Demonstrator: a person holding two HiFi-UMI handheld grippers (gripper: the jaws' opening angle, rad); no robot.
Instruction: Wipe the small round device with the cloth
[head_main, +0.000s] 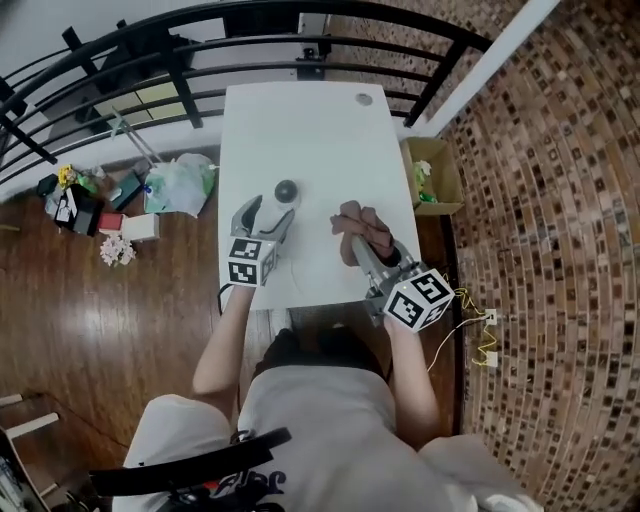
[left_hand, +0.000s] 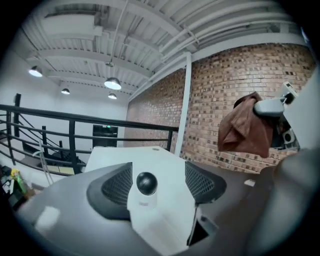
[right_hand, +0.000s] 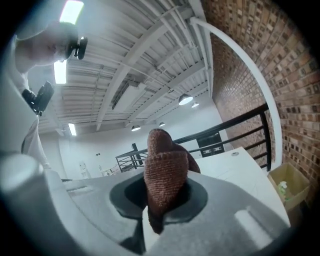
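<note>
Our left gripper (left_hand: 160, 185) holds its jaws apart and empty. The small round device (left_hand: 146, 183) stands on the white table (head_main: 320, 130) just ahead of them, untouched. Our right gripper (right_hand: 159, 195) is clamped on the brown cloth (right_hand: 165, 170), near the device. The mark on the device's base is too small to read.

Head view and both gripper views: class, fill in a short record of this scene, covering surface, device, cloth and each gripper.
Surface: white table
Device: small round device, dark ball on a white base, standing on the table
Cloth: brown cloth, bunched, held above the table
Left gripper: left gripper, jaws apart, device ahead between them, not touched
Right gripper: right gripper, shut on the cloth
Wiping: cloth and device apart
</note>
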